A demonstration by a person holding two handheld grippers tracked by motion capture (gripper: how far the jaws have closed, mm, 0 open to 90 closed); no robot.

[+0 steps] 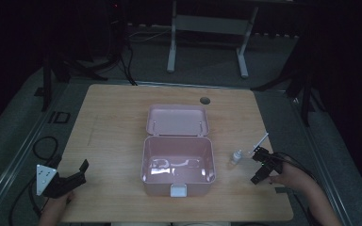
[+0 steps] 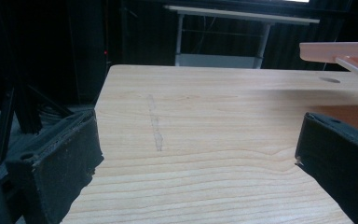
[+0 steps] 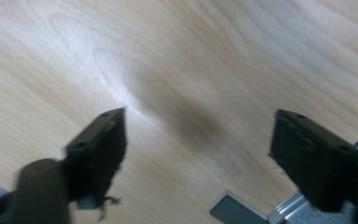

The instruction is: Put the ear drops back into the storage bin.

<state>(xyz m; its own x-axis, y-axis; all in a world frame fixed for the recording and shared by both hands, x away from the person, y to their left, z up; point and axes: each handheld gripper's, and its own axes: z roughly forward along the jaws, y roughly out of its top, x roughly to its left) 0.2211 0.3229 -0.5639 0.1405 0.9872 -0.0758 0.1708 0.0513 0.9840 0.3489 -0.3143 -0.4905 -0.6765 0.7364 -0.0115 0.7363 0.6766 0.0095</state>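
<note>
An open pink plastic box (image 1: 146, 162) stands mid-table with its lid (image 1: 177, 120) folded back; its inside looks empty. The lid's edge (image 2: 340, 50) reaches into the top right of the left gripper view. A small white bottle (image 1: 236, 157) and a thin white stick (image 1: 260, 142) lie to the right of the box. My right gripper (image 1: 256, 165) hovers just right of the bottle, open, with bare wood between its jaws (image 3: 198, 126). My left gripper (image 1: 82, 173) rests open near the table's front left corner, jaws wide apart over bare wood (image 2: 198, 135).
The wooden table (image 1: 113, 122) has a round cable hole (image 1: 205, 100) at the back. A metal frame at its edge (image 3: 242, 210) sits close below the right gripper. Dark stands and cables (image 1: 118, 56) ring the table, and a white desk frame (image 1: 207, 28) stands behind.
</note>
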